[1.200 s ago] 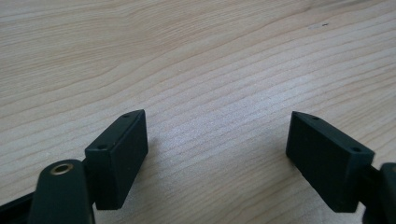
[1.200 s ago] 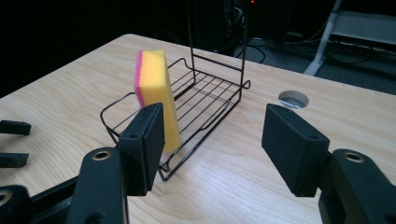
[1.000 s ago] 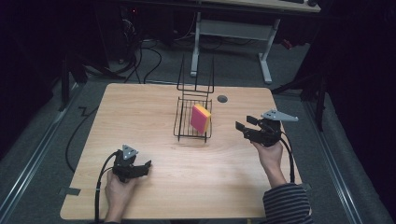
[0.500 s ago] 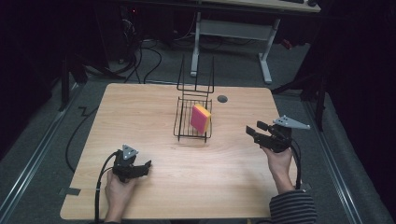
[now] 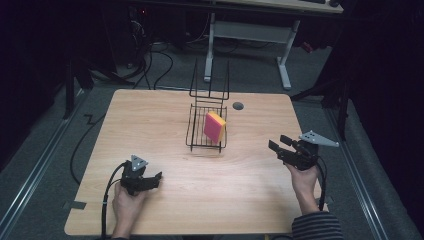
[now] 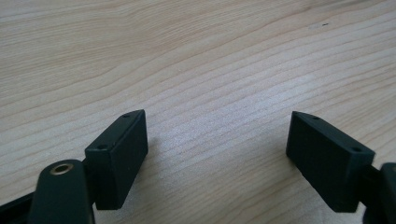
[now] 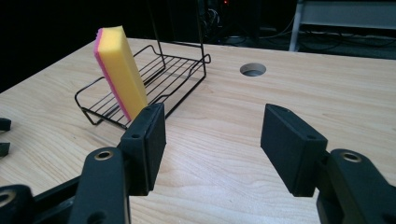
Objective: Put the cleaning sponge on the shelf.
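Note:
A yellow and pink sponge [image 5: 214, 127] stands on edge in a black wire rack [image 5: 200, 135] at the table's middle, leaning against the rack's right side; the right gripper view has the sponge [image 7: 120, 70] and rack [image 7: 161, 79] at upper left. My right gripper [image 5: 280, 144] hovers open to the right of the rack, jaws pointing left toward it, with nothing between them [image 7: 212, 135]. My left gripper [image 5: 155, 178] rests near the table's front left, open and empty [image 6: 217, 154], over bare wood.
The wooden table [image 5: 150, 115] has a round cable hole [image 5: 238, 106] behind the rack. A second table's white legs [image 5: 285, 60] stand beyond. Cables [image 5: 107, 200] trail from the left gripper over the front edge. Dark floor surrounds the table.
My right gripper has drifted right and toward the table's front, sinking a little, away from the rack. The left gripper and the sponge have not moved.

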`<state>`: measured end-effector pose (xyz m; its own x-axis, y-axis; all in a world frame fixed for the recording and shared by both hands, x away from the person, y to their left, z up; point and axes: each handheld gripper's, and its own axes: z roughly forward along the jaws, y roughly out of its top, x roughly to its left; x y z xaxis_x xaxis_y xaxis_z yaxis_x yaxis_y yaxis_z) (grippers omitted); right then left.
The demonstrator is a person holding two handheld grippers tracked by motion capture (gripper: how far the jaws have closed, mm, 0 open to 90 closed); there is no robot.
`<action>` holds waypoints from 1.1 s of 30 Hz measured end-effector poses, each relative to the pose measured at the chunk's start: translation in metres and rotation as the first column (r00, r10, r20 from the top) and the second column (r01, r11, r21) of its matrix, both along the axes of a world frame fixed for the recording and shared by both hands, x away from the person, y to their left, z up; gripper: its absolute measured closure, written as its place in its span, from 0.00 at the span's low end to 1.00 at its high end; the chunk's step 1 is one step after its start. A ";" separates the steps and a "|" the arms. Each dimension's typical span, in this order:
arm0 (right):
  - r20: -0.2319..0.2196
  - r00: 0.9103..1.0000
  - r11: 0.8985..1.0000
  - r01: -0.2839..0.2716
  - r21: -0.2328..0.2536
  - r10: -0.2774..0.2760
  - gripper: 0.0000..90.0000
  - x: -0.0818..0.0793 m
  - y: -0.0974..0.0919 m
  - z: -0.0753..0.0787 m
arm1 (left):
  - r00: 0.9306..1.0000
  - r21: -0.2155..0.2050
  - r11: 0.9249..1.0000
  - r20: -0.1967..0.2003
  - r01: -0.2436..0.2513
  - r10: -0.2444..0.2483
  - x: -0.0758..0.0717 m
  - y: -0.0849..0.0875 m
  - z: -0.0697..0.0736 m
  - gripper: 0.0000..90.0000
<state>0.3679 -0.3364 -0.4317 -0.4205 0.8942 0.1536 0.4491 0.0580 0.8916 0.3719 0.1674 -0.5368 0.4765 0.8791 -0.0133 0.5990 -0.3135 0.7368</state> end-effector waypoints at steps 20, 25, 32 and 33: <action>-0.022 0.999 0.999 0.044 0.013 -0.044 0.44 -0.018 -0.012 -0.032 | 1.000 0.001 1.000 0.000 0.000 0.000 0.000 0.000 0.000 0.24; -0.029 0.999 0.999 0.046 0.010 -0.045 0.44 -0.020 -0.013 -0.040 | 1.000 0.001 1.000 0.000 0.000 0.000 0.000 0.000 0.000 0.24; -0.046 0.998 0.999 0.045 0.002 -0.044 0.44 -0.021 -0.012 -0.049 | 1.000 0.001 1.000 0.000 0.000 0.000 0.000 0.000 0.000 0.24; -0.051 0.998 0.999 0.046 0.004 -0.045 0.44 -0.021 -0.012 -0.051 | 1.000 0.001 1.000 0.000 0.000 0.000 0.000 0.000 0.000 0.24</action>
